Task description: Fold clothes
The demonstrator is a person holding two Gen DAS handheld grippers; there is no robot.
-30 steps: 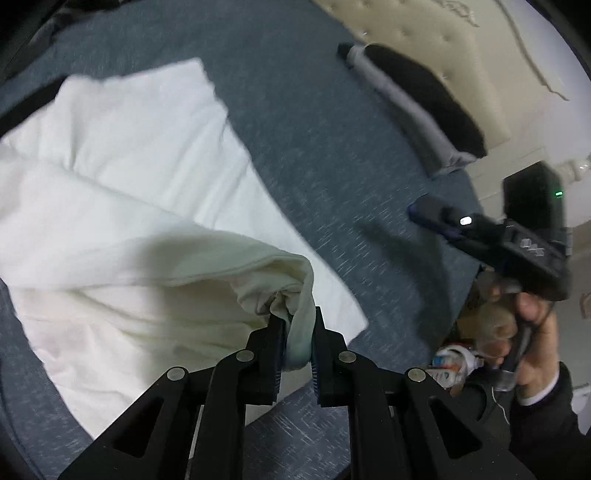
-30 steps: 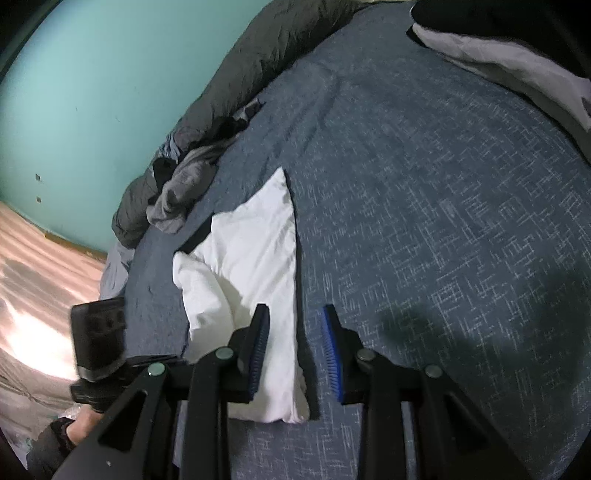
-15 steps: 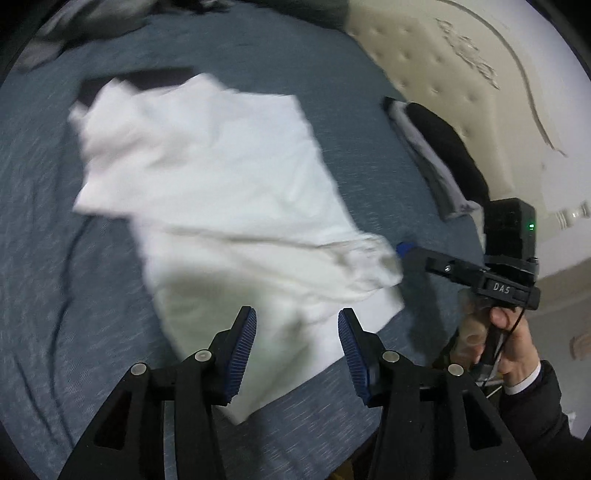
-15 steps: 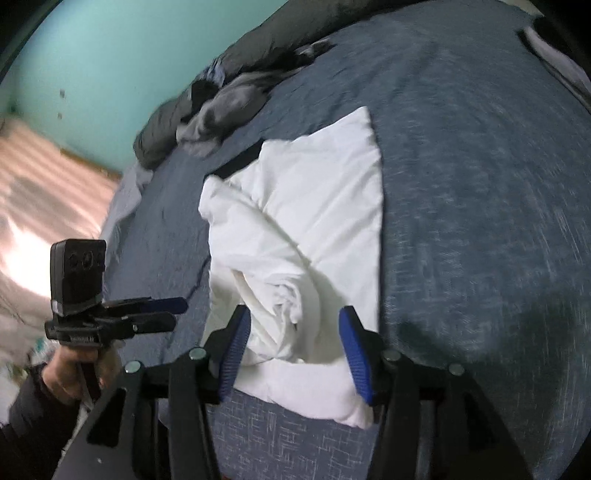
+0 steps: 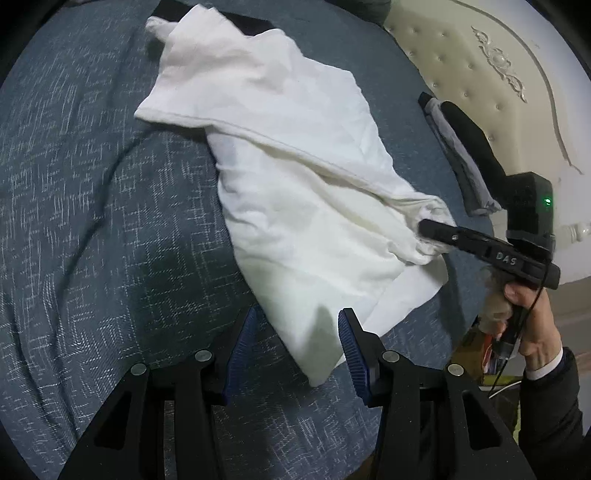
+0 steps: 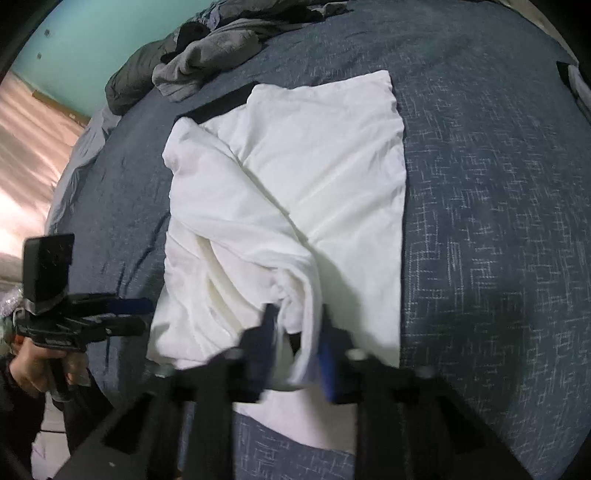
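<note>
A: Item one, left gripper (image 5: 295,347)?
B: Jaws parted about halfway, blue pads bare, nothing pinched. The near corner of the white garment (image 5: 295,177) lies on the bed below the gap between them.

A: Item two, right gripper (image 6: 297,350)?
B: Jaws closing, motion-blurred, with a bunched fold of the white garment between the pads. From the left wrist camera its black tips sit at the gathered edge of the cloth; a hand (image 5: 528,314) in a dark sleeve grips the handle.

A: Item three, the garment's place?
B: Spread across the blue-grey bedspread (image 5: 92,221), partly folded over itself, far portion flat, near portion rumpled.

A: Surroundings?
B: Grey crumpled clothes (image 6: 207,62) at the far edge of the bed; a folded dark and grey stack (image 5: 465,155) beside the cream tufted headboard (image 5: 461,55); teal wall (image 6: 110,29) behind.
</note>
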